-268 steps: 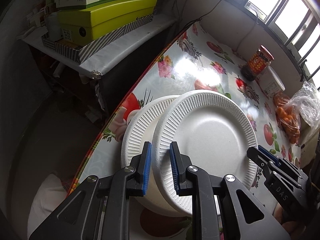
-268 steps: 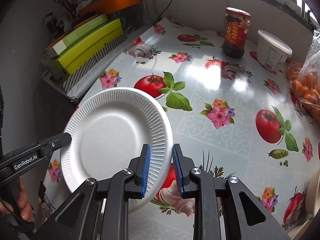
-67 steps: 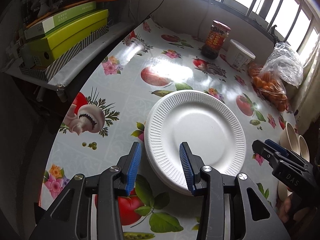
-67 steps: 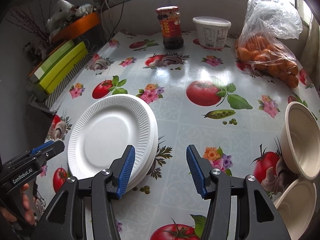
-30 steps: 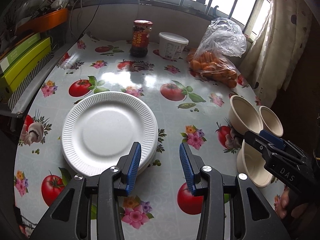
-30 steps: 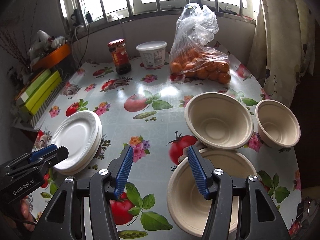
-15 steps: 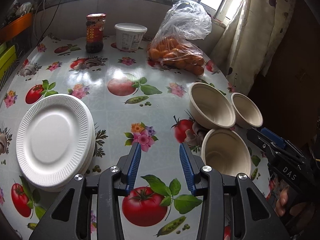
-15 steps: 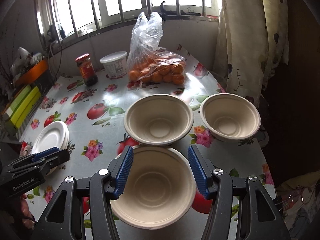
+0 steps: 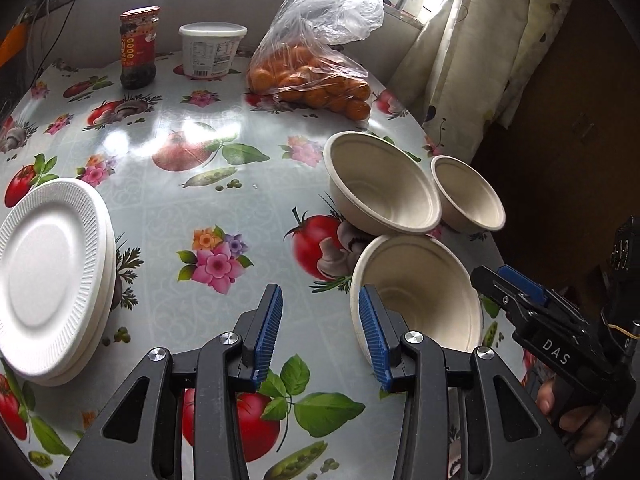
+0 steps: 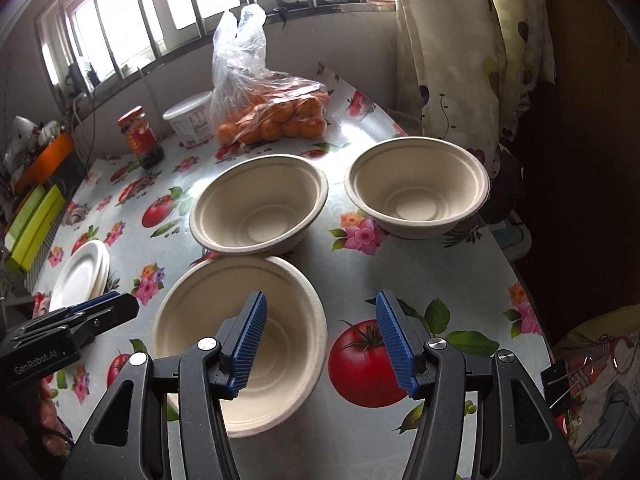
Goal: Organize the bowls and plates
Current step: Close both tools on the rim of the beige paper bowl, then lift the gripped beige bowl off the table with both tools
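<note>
We read "DAS" in white on the black body of the right gripper, and "GenRobot.AI" on the left gripper. Label print on the red-lidded jar and the white tub just beside it is too small for us.

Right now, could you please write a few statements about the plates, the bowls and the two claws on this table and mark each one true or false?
1. The white plates lie stacked in one pile. True.
2. The three bowls are nested inside one another. False: the near bowl, the middle bowl and the far-right bowl each sit separately on the table.
3. The right claw is closed on a bowl. False: its jaws stand open and empty, above the near bowl's right rim.
4. The left claw holds nothing. True.
5. The bag of oranges lies among the plates. False: it lies at the far edge, beside the white tub.
</note>
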Motion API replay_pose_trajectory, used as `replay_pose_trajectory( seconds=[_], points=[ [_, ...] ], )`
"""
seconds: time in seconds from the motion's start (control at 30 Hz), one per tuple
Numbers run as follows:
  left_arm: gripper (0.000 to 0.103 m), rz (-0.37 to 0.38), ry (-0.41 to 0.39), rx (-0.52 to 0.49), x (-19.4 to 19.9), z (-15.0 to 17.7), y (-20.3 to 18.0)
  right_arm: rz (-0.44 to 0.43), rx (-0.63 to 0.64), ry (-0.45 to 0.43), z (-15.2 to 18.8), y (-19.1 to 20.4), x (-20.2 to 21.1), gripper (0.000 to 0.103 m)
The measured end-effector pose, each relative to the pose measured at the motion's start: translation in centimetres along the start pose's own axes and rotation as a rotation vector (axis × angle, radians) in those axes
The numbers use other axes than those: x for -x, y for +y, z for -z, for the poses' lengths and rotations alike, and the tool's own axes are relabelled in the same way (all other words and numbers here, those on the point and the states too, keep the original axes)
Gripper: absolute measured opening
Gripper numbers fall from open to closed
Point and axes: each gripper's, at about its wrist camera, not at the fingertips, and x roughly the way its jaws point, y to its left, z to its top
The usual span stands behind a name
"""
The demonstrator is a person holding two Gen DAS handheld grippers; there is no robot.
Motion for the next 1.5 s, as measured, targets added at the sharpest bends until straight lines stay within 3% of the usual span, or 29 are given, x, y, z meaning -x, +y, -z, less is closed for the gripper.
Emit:
replay_pose_trajectory(
  seconds=[0.5, 0.9, 1.5],
  points=[
    [0.041, 0.02, 0.044, -0.023, -1.8, 0.4, -1.4, -0.051, -0.009, 0.025, 1.0, -0.3, -1.0, 0.056],
    [0.025, 0.008, 0.056, -0.028, -2.2, 0.5, -1.7, -0.072, -0.02, 0.037, 1.3, -0.7, -1.4, 0.03],
    [0.015, 0.002, 0.068, -0.033, -2.4, 0.9, -2.2, -0.102, -0.041, 0.04, 1.7, -1.2, -1.3, 0.011]
  ],
)
